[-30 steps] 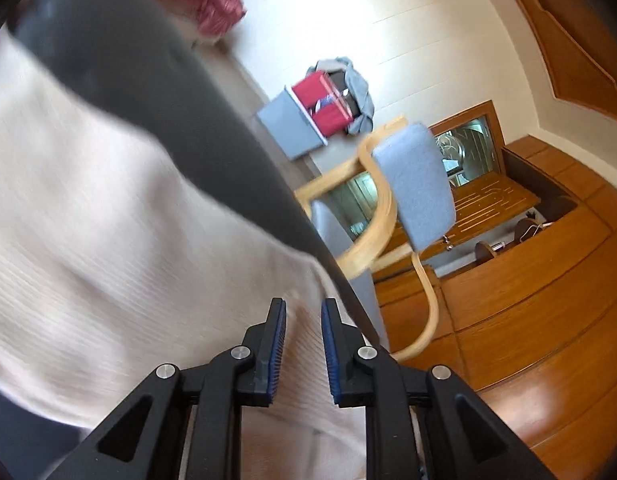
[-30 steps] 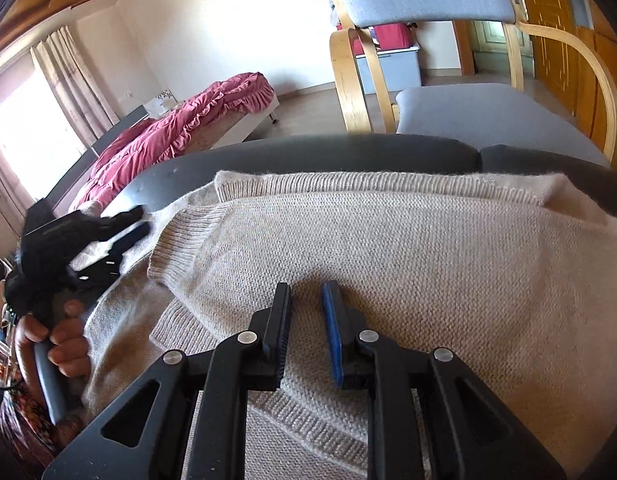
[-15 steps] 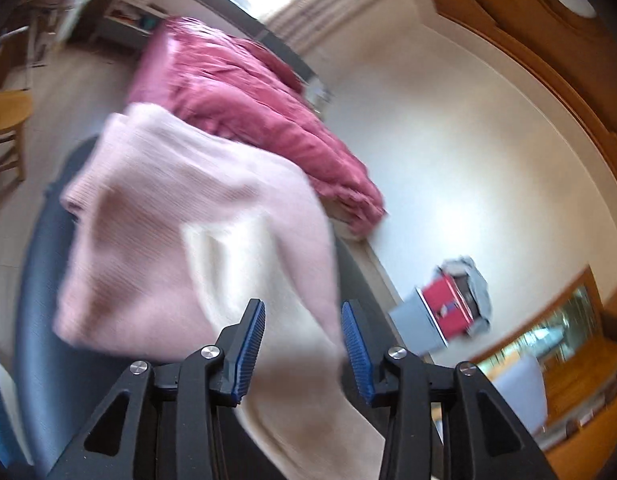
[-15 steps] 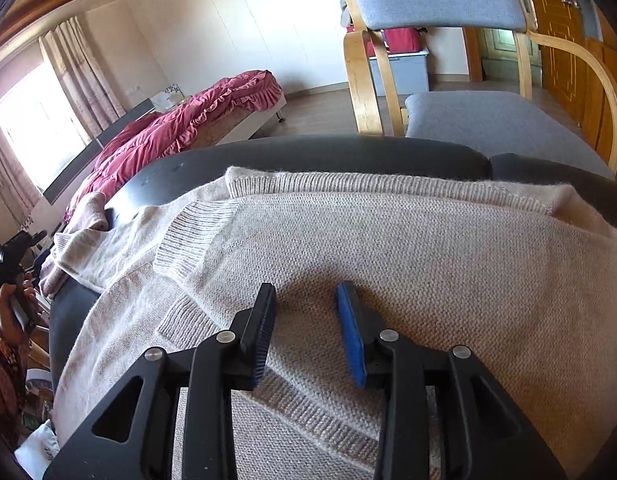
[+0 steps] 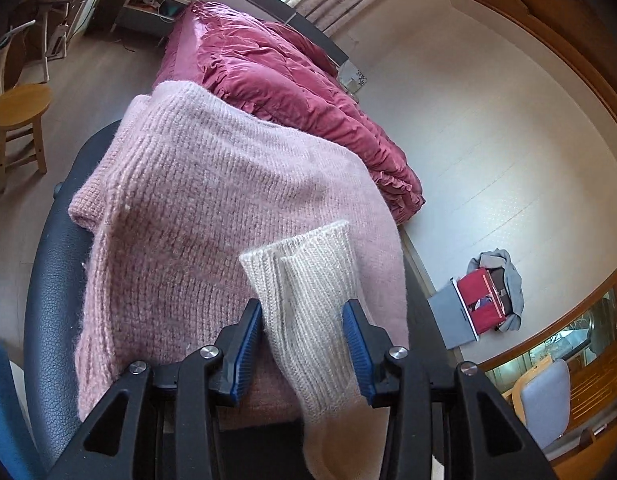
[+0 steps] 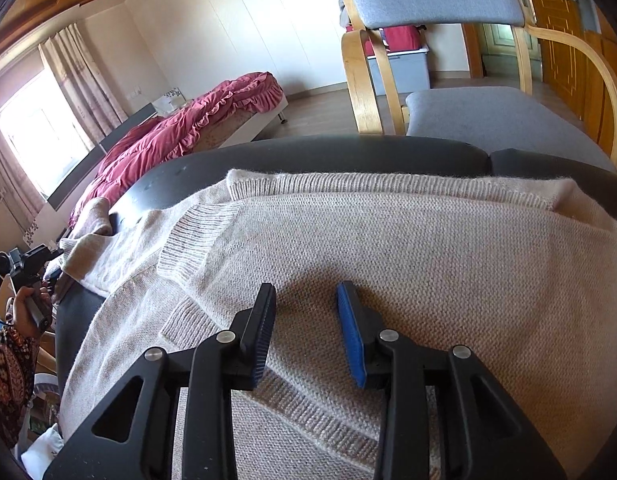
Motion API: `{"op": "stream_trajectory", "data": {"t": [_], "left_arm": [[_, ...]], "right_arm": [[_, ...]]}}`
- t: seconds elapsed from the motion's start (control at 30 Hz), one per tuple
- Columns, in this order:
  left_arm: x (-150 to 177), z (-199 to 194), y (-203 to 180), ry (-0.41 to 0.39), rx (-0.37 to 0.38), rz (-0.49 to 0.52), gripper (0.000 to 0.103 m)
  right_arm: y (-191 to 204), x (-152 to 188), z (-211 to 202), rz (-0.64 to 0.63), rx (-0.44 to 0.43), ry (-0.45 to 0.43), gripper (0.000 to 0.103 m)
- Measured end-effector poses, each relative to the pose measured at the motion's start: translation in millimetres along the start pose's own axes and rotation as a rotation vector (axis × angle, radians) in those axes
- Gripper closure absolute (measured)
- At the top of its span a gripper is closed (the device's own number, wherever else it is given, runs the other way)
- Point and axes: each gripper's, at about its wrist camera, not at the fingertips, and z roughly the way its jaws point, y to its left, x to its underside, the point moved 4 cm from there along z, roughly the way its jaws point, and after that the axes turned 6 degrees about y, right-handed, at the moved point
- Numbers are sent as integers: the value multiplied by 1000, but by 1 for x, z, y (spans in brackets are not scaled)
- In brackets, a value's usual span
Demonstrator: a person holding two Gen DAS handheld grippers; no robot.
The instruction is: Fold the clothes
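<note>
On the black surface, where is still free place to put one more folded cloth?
Little is free. A bare strip of the black surface runs along its far edge, between the beige sweater and the grey chair. Another bare band lies beside the pink sweater. The middle is crowded: the beige sweater and its sleeve cover it.
</note>
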Motion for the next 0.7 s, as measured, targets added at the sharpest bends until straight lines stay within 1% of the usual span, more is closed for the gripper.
{"op": "stream_trajectory", "data": {"t": [0.07, 0.13, 0.17, 0.2, 0.23, 0.37, 0.5, 0.6, 0.7], "left_arm": [[-4, 6, -1, -3, 8, 4, 64], [-4, 9, -5, 6, 21, 26, 78], [-3, 7, -6, 20, 26, 46, 91], [-4, 5, -7, 34, 31, 67, 94], [-4, 2, -12, 34, 45, 89, 94], [2, -19, -49, -17, 153, 143, 95], [16, -45, -104, -32, 280, 215, 95], [36, -68, -154, -33, 374, 304, 95], [64, -86, -198, 5, 452, 373, 95]], "right_arm": [[0, 0, 0, 0, 0, 0, 68], [0, 0, 0, 1, -1, 1, 68], [0, 0, 0, 2, -2, 0, 68], [0, 0, 1, 3, -3, 0, 68], [0, 0, 1, 4, -4, 0, 68], [-3, 0, 0, 31, -31, -6, 68], [-8, -1, -1, 64, -66, -14, 68], [-12, -1, -2, 89, -91, -20, 68], [-15, -1, -3, 114, -117, -26, 68]]}}
